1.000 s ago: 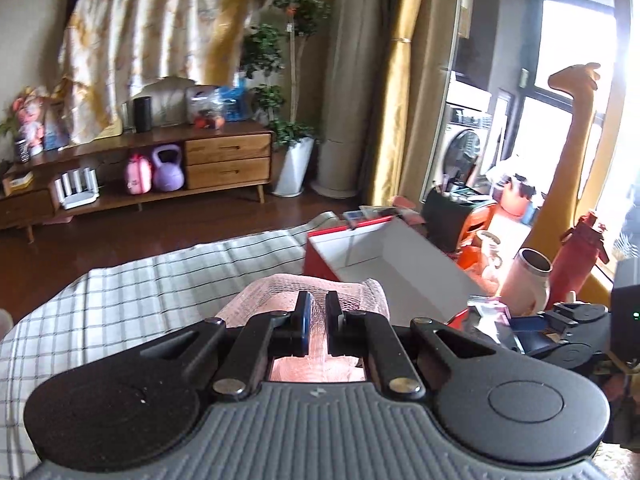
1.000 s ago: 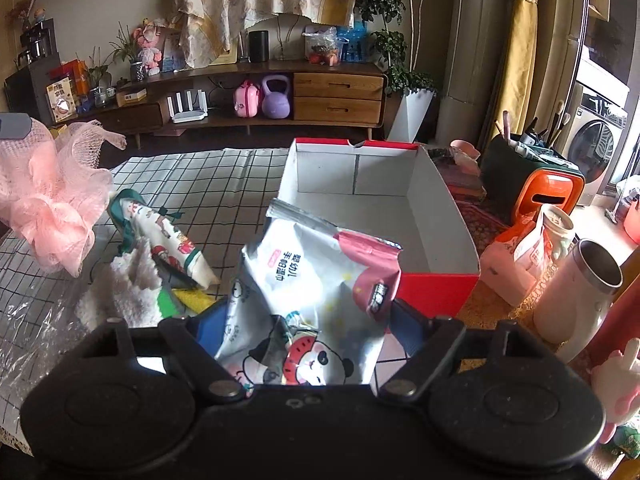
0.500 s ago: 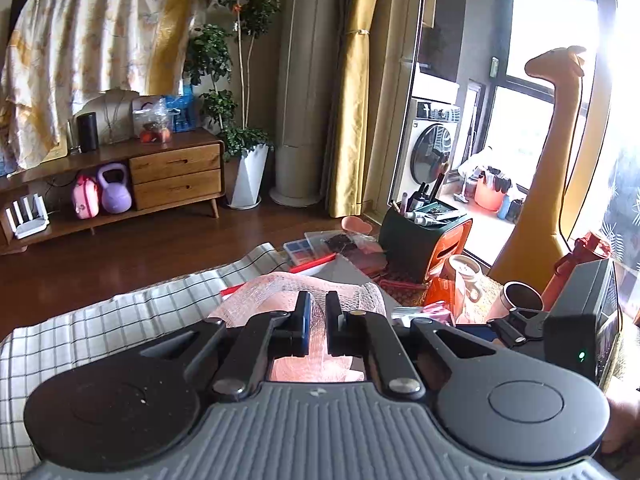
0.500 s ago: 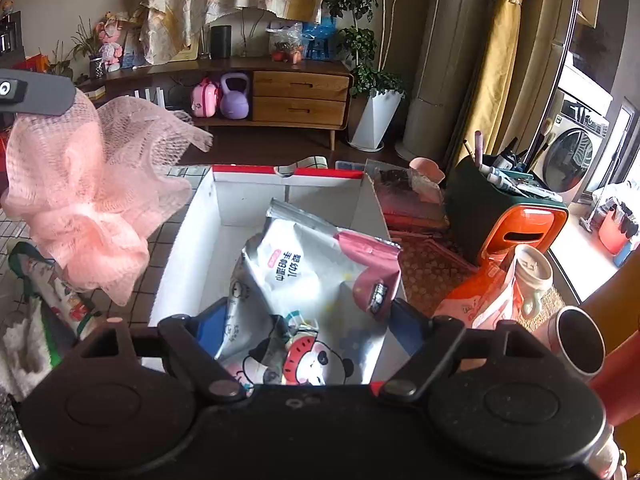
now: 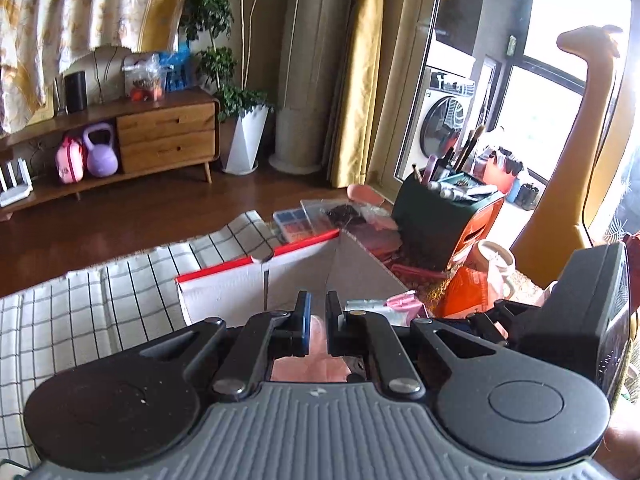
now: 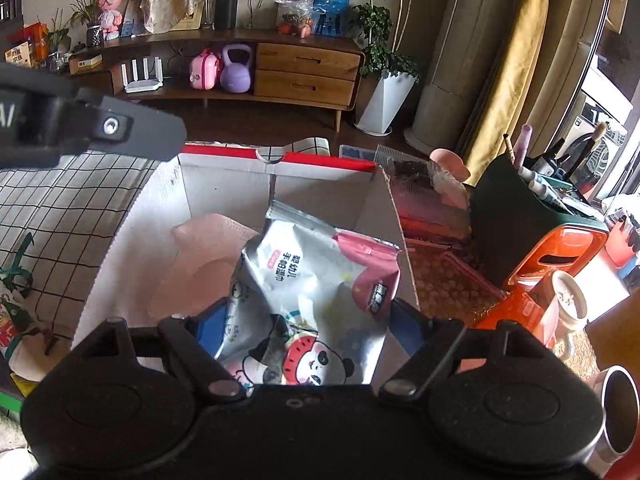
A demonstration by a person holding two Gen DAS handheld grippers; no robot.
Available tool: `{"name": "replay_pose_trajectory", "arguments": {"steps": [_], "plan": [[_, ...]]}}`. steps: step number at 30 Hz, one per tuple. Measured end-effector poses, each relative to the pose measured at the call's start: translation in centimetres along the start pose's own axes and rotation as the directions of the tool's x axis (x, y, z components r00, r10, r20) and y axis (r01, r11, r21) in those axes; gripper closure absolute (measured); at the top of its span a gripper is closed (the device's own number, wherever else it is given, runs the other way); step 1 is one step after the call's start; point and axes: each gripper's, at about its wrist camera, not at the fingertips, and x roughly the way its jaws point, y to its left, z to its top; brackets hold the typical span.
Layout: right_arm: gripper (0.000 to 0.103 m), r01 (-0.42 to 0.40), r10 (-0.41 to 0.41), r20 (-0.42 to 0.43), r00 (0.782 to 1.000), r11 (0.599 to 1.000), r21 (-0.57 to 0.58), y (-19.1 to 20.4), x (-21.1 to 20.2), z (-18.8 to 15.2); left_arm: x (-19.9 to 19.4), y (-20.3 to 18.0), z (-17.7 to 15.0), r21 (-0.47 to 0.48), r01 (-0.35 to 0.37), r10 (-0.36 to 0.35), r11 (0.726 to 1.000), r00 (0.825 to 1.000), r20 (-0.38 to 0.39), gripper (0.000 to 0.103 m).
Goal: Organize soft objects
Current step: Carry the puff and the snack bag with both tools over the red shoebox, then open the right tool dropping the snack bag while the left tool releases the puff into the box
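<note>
Pink mesh puff (image 6: 200, 264) now inside box (image 6: 376, 216) (earlier outside)

Place: a home, living room.
Floor: dark wood boards (image 5: 132, 216).
Furniture: low wooden sideboard (image 6: 280, 68) with two drawers, standing against the far wall.
On and under the sideboard: black speaker (image 6: 226, 11), pink toy case (image 6: 205, 69), purple kettlebell (image 6: 237, 69), white router (image 6: 142, 76), small potted plants.
Greenery: tall houseplant in a white pot (image 5: 245, 140) beside the sideboard.
Window side: yellow curtain (image 5: 362, 80), glass door, washing machine (image 5: 444, 120) behind it.
Toys: tall giraffe figure (image 5: 580, 128) by the window.
Work surface: counter under a checked cloth (image 5: 80, 312).
Clutter: dark bin of brushes and tubes (image 5: 444, 216), mugs, open cardboard box (image 6: 280, 176).
</note>
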Motion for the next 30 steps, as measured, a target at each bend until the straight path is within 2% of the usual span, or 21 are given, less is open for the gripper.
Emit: {"name": "replay_pose_trajectory", "arguments": {"steps": [7, 12, 16, 22, 30], "plan": [[0.019, -0.029, 0.027, -0.068, 0.997, 0.999, -0.02, 0.6, 3.2, -0.5, 1.5, 1.3, -1.9, -0.029, -0.005, 0.004, 1.0, 0.999, -0.05, 0.096], [0.015, -0.032, 0.03, -0.093, 0.995, 0.999, -0.016, 0.7, 4.0, -1.2, 2.1, 1.9, -2.8, -0.058, -0.008, 0.003, 0.998, 0.996, -0.085, 0.096], [0.015, -0.025, 0.024, -0.078, 0.997, 1.0, -0.014, 0.6, 3.7, -1.6, 2.0, 2.0, -3.5, -0.062, -0.004, -0.002, 0.998, 0.995, -0.101, 0.096], [0.012, -0.07, 0.071, -0.078, 0.994, 0.997, 0.011, 0.3, 2.5, -1.9, 1.2, 1.3, -4.2, -0.053, -0.026, 0.019, 0.998, 0.993, -0.118, 0.096], [0.009, -0.082, 0.085, -0.072, 0.994, 0.996, 0.042, 0.0, 0.1, -2.7, -1.5, 0.5, -4.5, -0.031, -0.047, 0.044, 0.998, 0.994, -0.102, 0.096]]}}
